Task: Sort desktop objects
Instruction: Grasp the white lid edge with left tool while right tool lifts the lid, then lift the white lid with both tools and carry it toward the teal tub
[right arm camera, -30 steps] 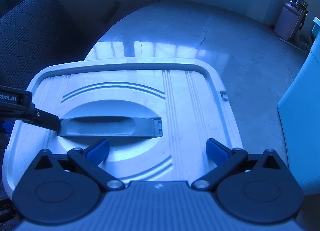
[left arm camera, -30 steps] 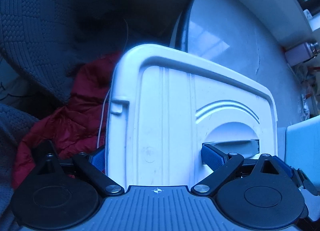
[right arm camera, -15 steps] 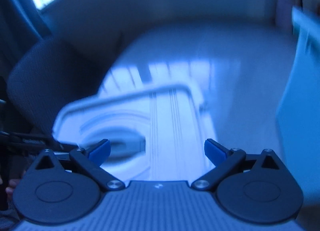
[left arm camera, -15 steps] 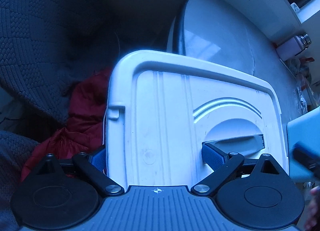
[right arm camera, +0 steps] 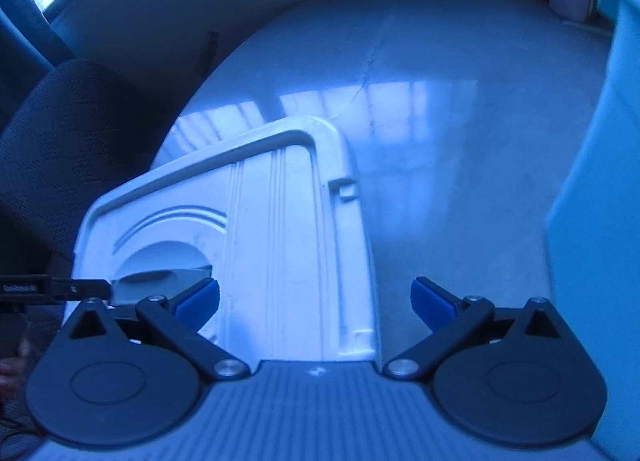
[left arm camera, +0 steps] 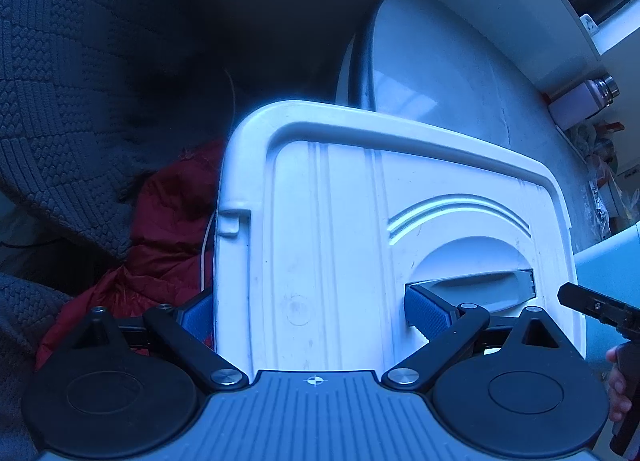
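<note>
A white plastic box lid (left arm camera: 340, 229) with a grey recessed handle (left arm camera: 480, 281) fills the left wrist view. My left gripper (left arm camera: 308, 317) straddles its near edge, one pad at the lid's left side, the other at the handle; the jaws stand wide. The lid also shows in the right wrist view (right arm camera: 280, 245), partly over the table edge. My right gripper (right arm camera: 316, 301) is open, its left fingertip (right arm camera: 198, 299) over the lid near the handle (right arm camera: 160, 281), its right one over bare table.
A pale glossy table (right arm camera: 440, 141) lies ahead. A light blue bin (right arm camera: 600, 221) stands at the right. A dark chair (right arm camera: 60, 141) and a red cloth (left arm camera: 160, 241) lie left of the table. A pink flask (left arm camera: 580, 101) stands far back.
My right gripper has pulled back and swung right, so the lid now sits at the left of its view. The left gripper has stayed at the lid's edge.
</note>
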